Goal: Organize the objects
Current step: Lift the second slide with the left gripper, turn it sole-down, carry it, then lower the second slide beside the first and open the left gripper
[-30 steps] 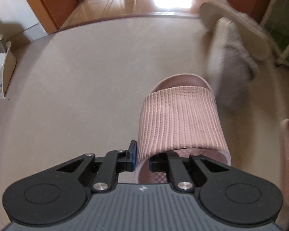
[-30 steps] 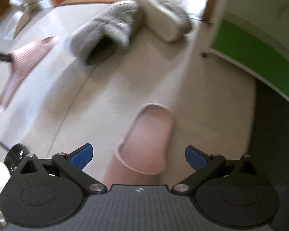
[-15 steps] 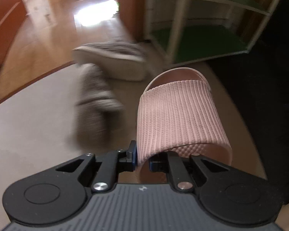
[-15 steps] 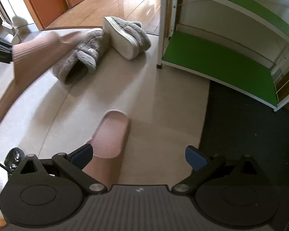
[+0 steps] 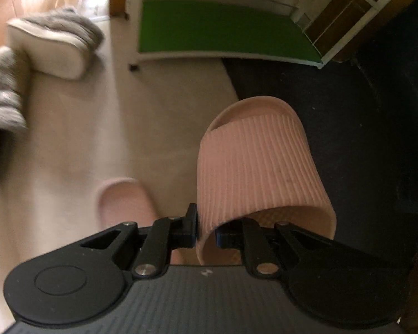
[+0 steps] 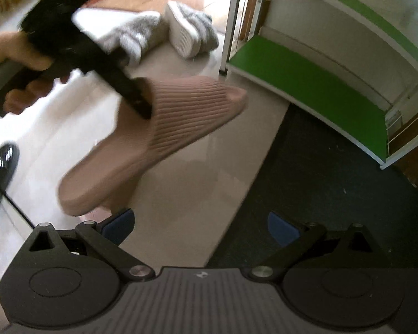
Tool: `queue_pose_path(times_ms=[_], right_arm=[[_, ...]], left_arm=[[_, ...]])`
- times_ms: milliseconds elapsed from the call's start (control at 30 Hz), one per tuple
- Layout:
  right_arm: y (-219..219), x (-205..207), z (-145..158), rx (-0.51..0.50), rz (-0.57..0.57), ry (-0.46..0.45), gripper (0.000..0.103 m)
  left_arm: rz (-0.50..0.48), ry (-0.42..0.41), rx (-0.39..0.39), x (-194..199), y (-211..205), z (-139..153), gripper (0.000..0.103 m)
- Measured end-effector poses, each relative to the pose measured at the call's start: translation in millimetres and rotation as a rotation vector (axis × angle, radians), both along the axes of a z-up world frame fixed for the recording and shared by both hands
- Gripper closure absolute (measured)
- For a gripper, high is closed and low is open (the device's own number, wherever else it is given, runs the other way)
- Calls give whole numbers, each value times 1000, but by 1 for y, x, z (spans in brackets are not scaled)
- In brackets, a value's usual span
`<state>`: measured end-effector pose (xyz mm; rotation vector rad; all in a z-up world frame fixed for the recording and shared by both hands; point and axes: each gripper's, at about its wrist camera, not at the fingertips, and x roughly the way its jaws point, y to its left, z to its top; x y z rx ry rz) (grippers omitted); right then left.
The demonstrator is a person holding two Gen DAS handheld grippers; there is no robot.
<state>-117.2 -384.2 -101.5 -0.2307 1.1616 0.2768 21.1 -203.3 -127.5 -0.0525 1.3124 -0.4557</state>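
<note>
A: How many slippers can you count?

B: Four. Two pink ones and two grey fuzzy ones. One pink slipper [image 5: 260, 164] is up off the floor, pinched by the left gripper [image 5: 206, 229]; its fingers are closed on the edge of the ribbed strap, one finger outside it and one inside. The second pink slipper [image 5: 124, 199] lies on the pale floor [image 5: 78, 139] just below and to the left of the held one.

A: And the grey pair?

B: Both on the pale floor further off, touching each other near the corner post of the shelf. One grey slipper [image 6: 192, 32] is tipped on its side so its white sole shows; the other grey slipper [image 6: 133, 37] lies beside it, partly hidden behind the left gripper in the right wrist view.

A: What about the right gripper?

B: The right gripper [image 6: 200, 224] holds nothing; its two blue-padded fingers stand wide apart over the line where the pale floor meets the dark mat [image 6: 334, 183].

A: Where is the held slipper relative to the shelf?

B: In the air, toe pointing toward the shelf [image 6: 306, 80], which has two green boards, a lower and an upper. The slipper hangs over the edge of the dark mat, apart from the shelf. The person's hand [image 6: 22, 64] grips the left gripper's handle.
</note>
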Motion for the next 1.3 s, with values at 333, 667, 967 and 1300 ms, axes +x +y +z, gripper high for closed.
queue_pose_path(times_ms=[333, 667, 967, 1300], right_arm=[[-20, -10, -32, 6, -2, 35, 0], [-14, 2, -55, 57, 78, 2, 0], [-1, 38, -89, 60, 200, 15, 0], [42, 98, -125, -53, 575, 122, 0]], left_arm=[[48, 14, 32, -29, -40, -44, 71], [-77, -76, 67, -44, -31, -19, 30], [-123, -179, 228, -55, -10, -18, 21], [-4, -234, 303, -43, 36, -13, 20]])
